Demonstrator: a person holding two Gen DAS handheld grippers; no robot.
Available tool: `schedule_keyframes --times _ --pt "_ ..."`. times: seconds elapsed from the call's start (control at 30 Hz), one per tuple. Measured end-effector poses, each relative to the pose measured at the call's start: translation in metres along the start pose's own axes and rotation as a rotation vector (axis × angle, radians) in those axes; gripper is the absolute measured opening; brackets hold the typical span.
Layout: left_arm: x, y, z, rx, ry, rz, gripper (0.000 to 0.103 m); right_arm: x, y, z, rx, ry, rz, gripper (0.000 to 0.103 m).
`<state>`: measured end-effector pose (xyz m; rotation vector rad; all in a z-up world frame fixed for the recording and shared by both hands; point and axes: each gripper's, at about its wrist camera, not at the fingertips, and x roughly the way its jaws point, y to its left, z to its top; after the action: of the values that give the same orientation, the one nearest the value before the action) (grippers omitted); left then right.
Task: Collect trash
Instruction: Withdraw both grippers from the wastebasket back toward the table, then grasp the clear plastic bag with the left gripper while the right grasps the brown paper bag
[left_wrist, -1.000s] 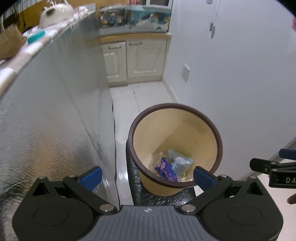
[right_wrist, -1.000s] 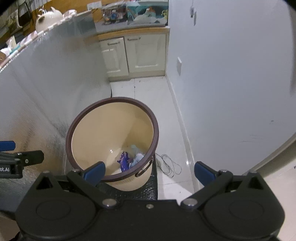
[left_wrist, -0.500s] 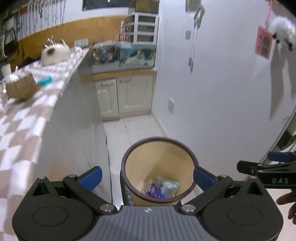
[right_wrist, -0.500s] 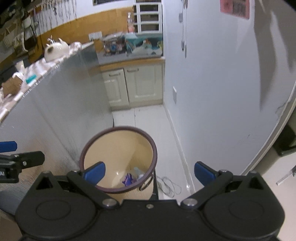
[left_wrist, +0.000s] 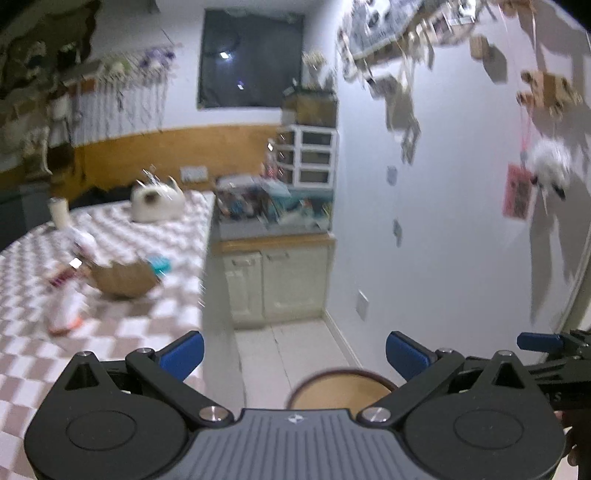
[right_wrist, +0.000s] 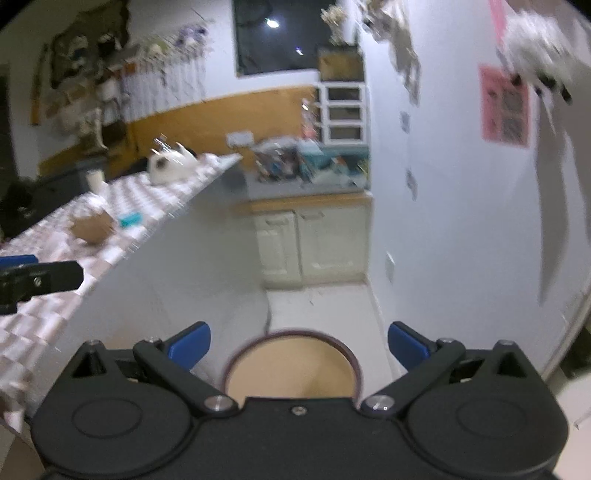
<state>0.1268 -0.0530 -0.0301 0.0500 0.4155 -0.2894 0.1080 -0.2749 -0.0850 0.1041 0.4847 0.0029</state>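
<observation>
The tan trash bin with a dark brown rim (left_wrist: 340, 387) sits on the floor low in the left wrist view, and in the right wrist view (right_wrist: 291, 365); its contents are hidden behind the gripper bodies. My left gripper (left_wrist: 293, 352) is open and empty, high above the bin. My right gripper (right_wrist: 299, 343) is open and empty, also above the bin. On the checkered table (left_wrist: 110, 332) lie blurred pieces of trash: a white and orange item (left_wrist: 64, 314) and a wrapper (left_wrist: 66, 271) beside a brown basket (left_wrist: 122, 278).
A teal box (left_wrist: 159, 264), a white teapot (left_wrist: 157, 203) and a white cup (left_wrist: 59, 212) stand on the table. White cabinets (left_wrist: 277, 280) with a cluttered counter are at the back. A white wall (left_wrist: 461, 221) runs along the right. The right gripper's finger (left_wrist: 546, 341) shows at the right edge.
Both grippers have risen and tilted up away from the bin. The bin has dropped to the bottom of both views and the tabletop has come into sight.
</observation>
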Motion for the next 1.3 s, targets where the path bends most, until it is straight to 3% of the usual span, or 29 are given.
schedule_keyframes --times 0.3,0.6,1.0,1.07,1.3 --pt "-0.024 0.058 0.008 -0.034 -0.098 0.105 0.103 0.002 0.053 0.022 -0.078 -0.087 0.128 0.103" --pt "-0.023 0.124 0.006 -0.061 -0.066 0.269 0.103 0.023 0.111 0.035 -0.110 -0.123 0.201 0.103" --pt "0.021 0.189 0.009 -0.005 -0.053 0.321 0.102 0.080 0.174 0.069 -0.159 -0.138 0.320 0.103" --pt "0.033 0.196 0.009 0.022 -0.050 0.342 0.098 0.091 0.182 0.076 -0.154 -0.129 0.350 0.103" --pt "0.078 0.211 0.008 0.122 0.056 0.392 0.066 0.131 0.205 0.092 -0.143 -0.068 0.432 0.103"
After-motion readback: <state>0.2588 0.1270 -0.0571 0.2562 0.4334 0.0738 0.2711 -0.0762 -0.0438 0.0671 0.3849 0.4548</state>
